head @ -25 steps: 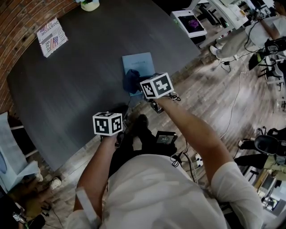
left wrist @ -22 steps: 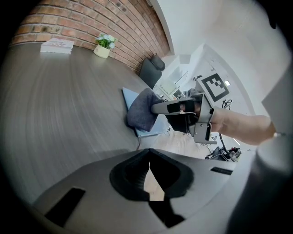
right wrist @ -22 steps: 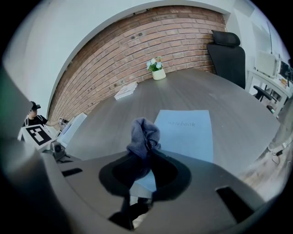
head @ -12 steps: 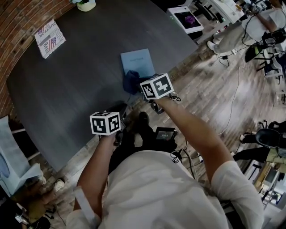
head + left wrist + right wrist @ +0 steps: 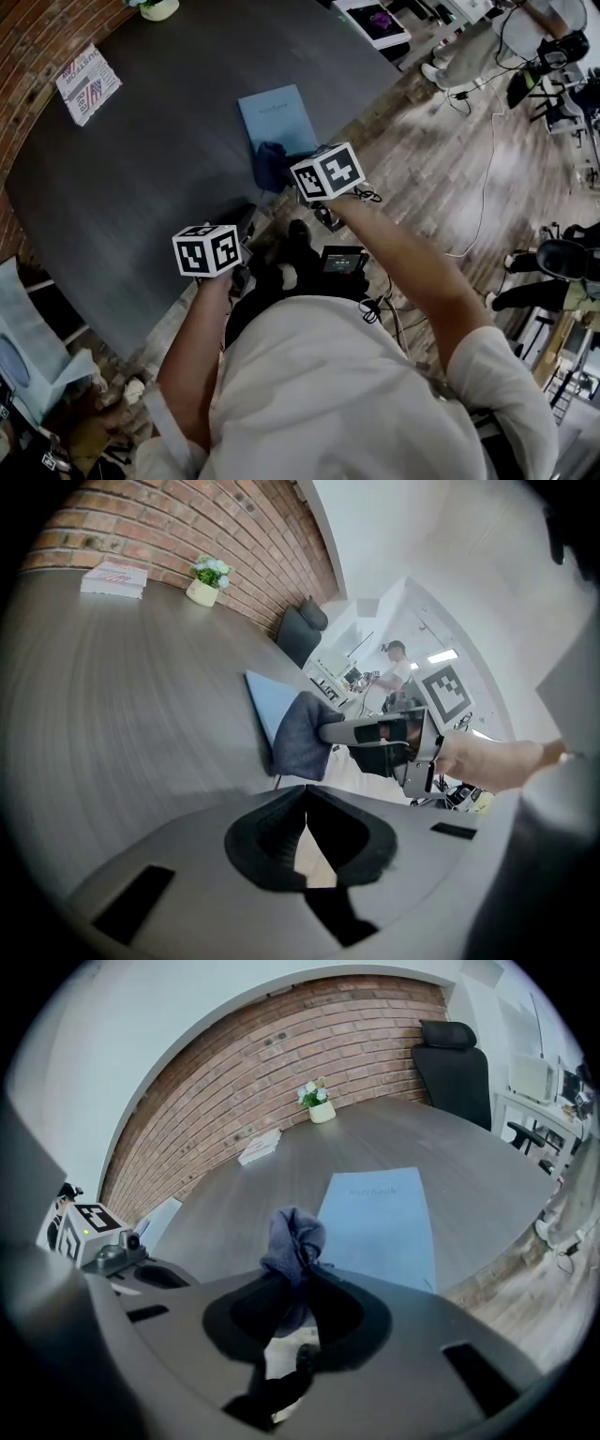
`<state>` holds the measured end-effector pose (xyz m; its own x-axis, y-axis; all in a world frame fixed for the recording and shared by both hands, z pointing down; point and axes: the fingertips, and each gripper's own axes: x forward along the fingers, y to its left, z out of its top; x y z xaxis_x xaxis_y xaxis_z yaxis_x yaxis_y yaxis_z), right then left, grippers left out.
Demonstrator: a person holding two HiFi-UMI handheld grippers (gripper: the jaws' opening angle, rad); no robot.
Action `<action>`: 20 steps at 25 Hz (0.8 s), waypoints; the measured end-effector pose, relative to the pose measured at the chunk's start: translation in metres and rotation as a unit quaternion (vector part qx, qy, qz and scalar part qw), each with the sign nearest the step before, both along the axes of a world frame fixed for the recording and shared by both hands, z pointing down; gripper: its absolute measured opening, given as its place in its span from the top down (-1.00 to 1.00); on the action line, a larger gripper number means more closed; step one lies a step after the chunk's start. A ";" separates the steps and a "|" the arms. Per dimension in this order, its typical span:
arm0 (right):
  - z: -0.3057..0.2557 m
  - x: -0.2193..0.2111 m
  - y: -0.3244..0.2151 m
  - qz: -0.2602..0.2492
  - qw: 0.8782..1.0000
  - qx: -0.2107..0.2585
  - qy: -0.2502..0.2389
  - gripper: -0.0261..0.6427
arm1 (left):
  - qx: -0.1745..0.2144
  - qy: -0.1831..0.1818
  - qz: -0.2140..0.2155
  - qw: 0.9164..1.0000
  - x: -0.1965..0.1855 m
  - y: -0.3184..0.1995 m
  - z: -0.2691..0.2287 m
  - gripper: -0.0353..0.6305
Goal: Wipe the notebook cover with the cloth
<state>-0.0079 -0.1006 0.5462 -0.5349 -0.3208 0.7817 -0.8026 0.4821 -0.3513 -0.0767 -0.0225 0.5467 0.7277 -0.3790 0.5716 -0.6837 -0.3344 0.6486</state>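
The light blue notebook (image 5: 275,117) lies flat on the dark round bench (image 5: 141,187), near its edge. A short word is printed at the far end of the cover and seems to read "notebook", though it is faint. The right gripper (image 5: 302,1277) has its fingers pinched on a bunched dark blue cloth (image 5: 270,164), which hangs over the notebook's 6 o'clock end; whether it presses on the cover cannot be told. The left gripper (image 5: 307,810) sits at 7 o'clock from the notebook by the bench edge, its fingers closed together on nothing. At 10 o'clock from the notebook lies a booklet (image 5: 87,82) with a flag-like print, its title too blurred to read. A small potted plant (image 5: 321,1105) stands beyond, by the brick wall (image 5: 309,1040).
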 end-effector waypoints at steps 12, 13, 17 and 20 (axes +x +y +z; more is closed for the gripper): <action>-0.040 0.005 0.027 0.044 0.997 0.007 -0.064 0.71 | 0.024 0.046 -0.017 0.999 -0.019 0.007 -0.039 0.87; -0.043 0.005 0.028 0.046 0.997 0.009 -0.067 0.71 | 0.026 0.049 -0.022 0.998 -0.022 0.008 -0.041 0.87; -0.054 0.006 0.035 0.052 0.996 0.014 -0.077 0.71 | 0.039 0.054 -0.026 0.997 -0.033 0.012 -0.053 0.87; -0.062 0.006 0.040 0.057 0.995 0.019 -0.084 0.71 | 0.055 0.060 -0.028 0.996 -0.041 0.012 -0.065 0.87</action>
<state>-0.0015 -0.0609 0.4846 -0.6152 -0.4142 0.6708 -0.7843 0.4078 -0.4675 -0.1176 -0.0106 0.4814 0.7640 -0.4768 0.4346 -0.6232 -0.3708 0.6886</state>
